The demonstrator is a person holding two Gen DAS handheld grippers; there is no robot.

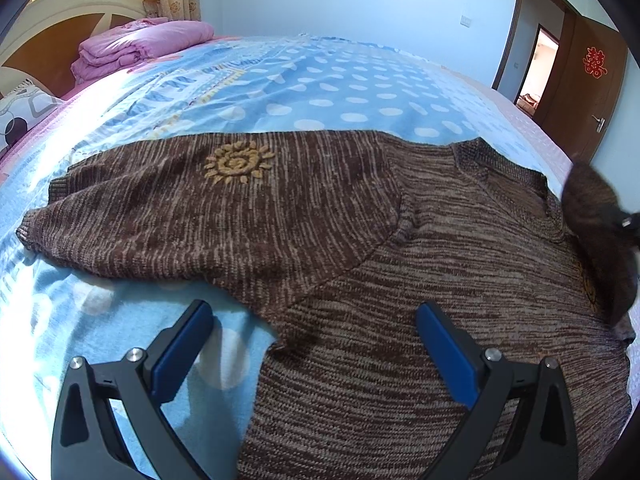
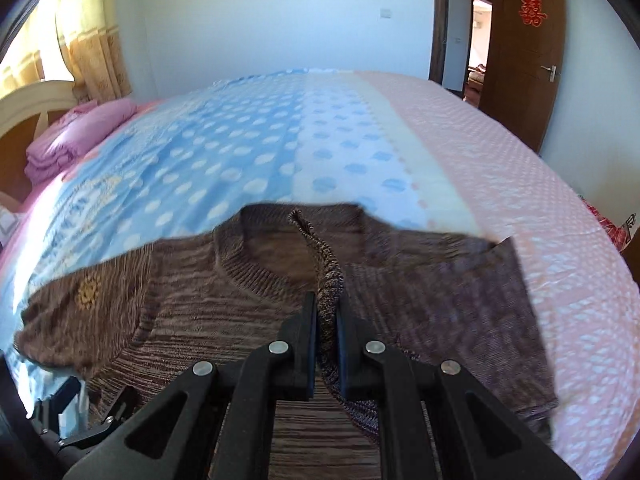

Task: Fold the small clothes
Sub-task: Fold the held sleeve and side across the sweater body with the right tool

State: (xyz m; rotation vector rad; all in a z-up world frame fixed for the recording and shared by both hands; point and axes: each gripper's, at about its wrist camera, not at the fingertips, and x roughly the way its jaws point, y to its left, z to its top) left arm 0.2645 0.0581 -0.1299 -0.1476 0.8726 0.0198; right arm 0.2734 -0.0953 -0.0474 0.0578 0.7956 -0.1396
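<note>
A brown knit sweater (image 1: 360, 264) lies flat on the bed, chest up. Its one sleeve (image 1: 192, 208), with a yellow sun emblem (image 1: 238, 162), stretches out to the left. My left gripper (image 1: 312, 310) hovers open over the sweater's side below that sleeve, with nothing between its blue pads (image 1: 184, 348). My right gripper (image 2: 326, 300) is shut on the other sleeve's cuff (image 2: 316, 248), which sticks up between its fingers over the round collar (image 2: 248, 276). That lifted sleeve shows as a dark blur (image 1: 592, 200) at the right edge of the left wrist view.
The bed has a blue dotted cover (image 1: 320, 88) and a pink dotted sheet (image 2: 500, 152) on the right. A folded pink quilt (image 1: 132, 46) lies by the headboard (image 1: 52, 16). A patterned pillow (image 1: 24, 112) is at the left. A brown door (image 2: 520, 52) stands open beyond.
</note>
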